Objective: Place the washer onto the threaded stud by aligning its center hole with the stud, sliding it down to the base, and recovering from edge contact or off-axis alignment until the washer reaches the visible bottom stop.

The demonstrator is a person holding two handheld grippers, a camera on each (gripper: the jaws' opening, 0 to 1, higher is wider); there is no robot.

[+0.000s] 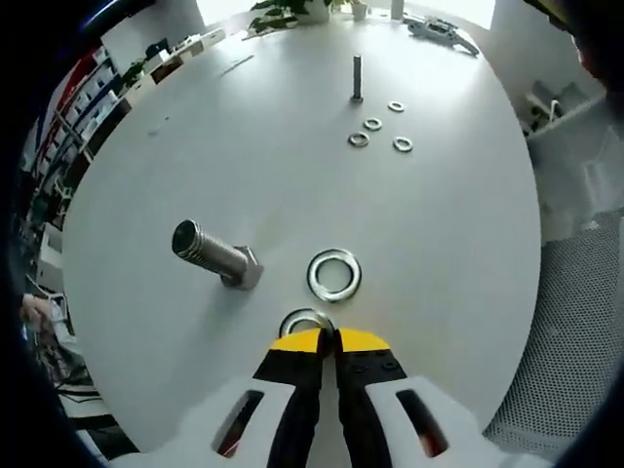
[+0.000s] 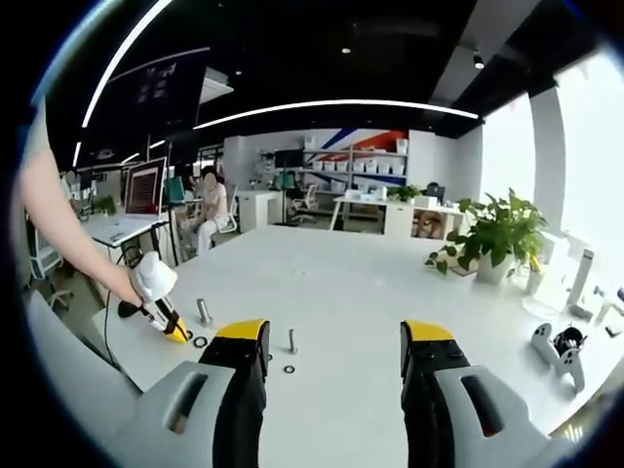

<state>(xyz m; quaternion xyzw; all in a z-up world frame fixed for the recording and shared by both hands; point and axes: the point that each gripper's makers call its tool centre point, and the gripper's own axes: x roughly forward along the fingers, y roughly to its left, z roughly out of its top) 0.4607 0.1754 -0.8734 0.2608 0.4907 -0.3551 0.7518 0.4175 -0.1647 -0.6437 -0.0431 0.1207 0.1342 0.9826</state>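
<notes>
Right gripper [image 2: 333, 343] with jaws wide apart above a white table [image 2: 370, 292]. At left, the left gripper [image 2: 178, 334], held in a person's hand [image 2: 148, 278], tips down beside a threaded stud [image 2: 203, 312] and a washer [image 2: 200, 341]

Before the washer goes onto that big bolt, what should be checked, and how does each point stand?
1. Left gripper shut on a washer: ok, jaws closed at its rim.
2. Washer lifted off the table: cannot tell.
3. Large threaded stud standing upright: ok.
4. Hole aligned with the stud: not ok, washer sits beside it.
5. Right gripper out of the way: ok, open and apart.
</notes>
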